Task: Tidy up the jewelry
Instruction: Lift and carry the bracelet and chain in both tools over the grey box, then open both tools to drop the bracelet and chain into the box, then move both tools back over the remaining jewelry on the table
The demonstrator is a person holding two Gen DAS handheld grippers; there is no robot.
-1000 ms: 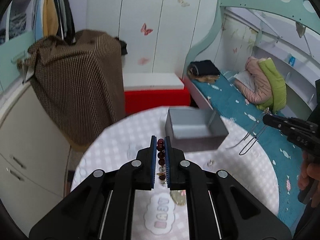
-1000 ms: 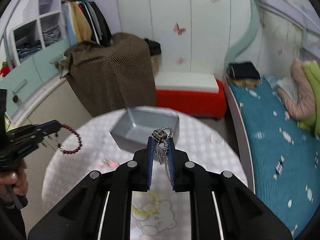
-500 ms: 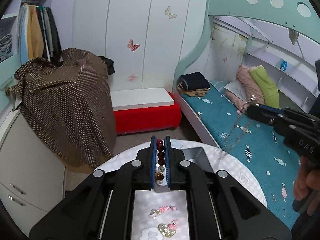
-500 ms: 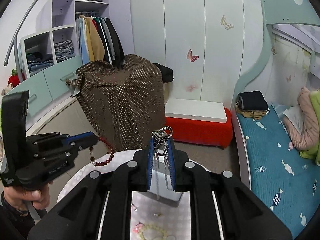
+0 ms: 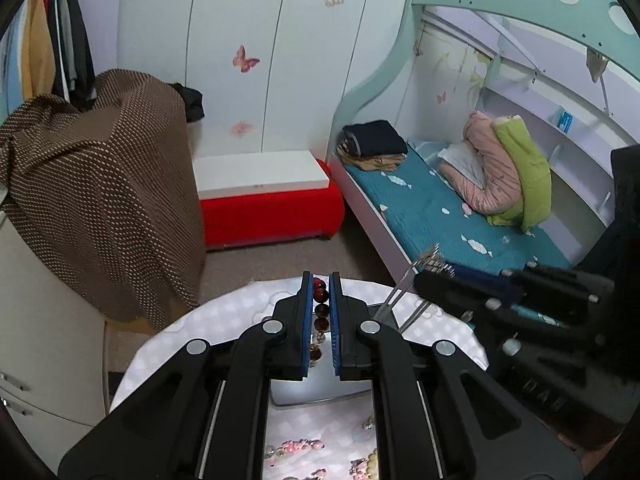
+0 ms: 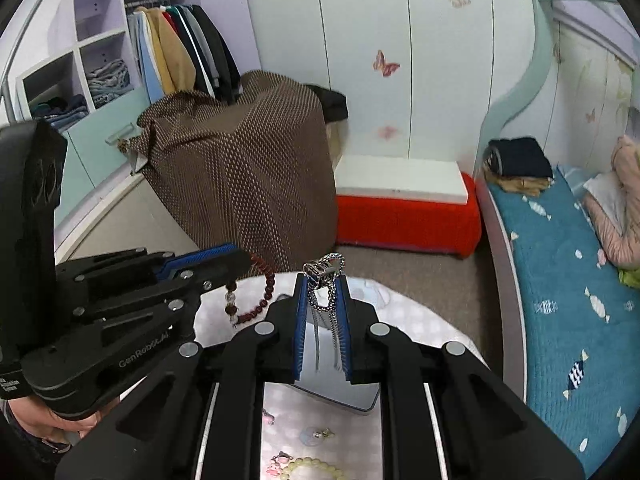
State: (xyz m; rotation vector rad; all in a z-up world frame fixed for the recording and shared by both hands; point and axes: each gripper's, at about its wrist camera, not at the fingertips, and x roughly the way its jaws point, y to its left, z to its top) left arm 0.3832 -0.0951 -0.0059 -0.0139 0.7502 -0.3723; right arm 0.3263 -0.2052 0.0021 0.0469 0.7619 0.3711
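My left gripper (image 5: 320, 284) is shut on a dark red bead bracelet (image 5: 320, 304); in the right wrist view the bracelet (image 6: 256, 304) hangs from it over the table. My right gripper (image 6: 323, 280) is shut on a silver chain necklace (image 6: 326, 292) that dangles between its fingers; in the left wrist view the chain (image 5: 400, 300) hangs from that gripper (image 5: 436, 270). Both grippers hover above the open grey box (image 5: 316, 388), which also shows in the right wrist view (image 6: 340, 388), on the round table (image 5: 224, 316).
Loose jewelry lies near the table's front: pink charms (image 5: 296, 448), a pale bead bracelet (image 6: 312, 466) and a small pendant (image 6: 316, 434). Beyond the table are a brown covered object (image 5: 100, 192), a red bench (image 5: 272, 208) and a bed (image 5: 460, 216).
Both grippers have lifted and come closer together over the grey box, carrying the bracelet and the chain. The box now lies beneath the fingers instead of ahead of them.
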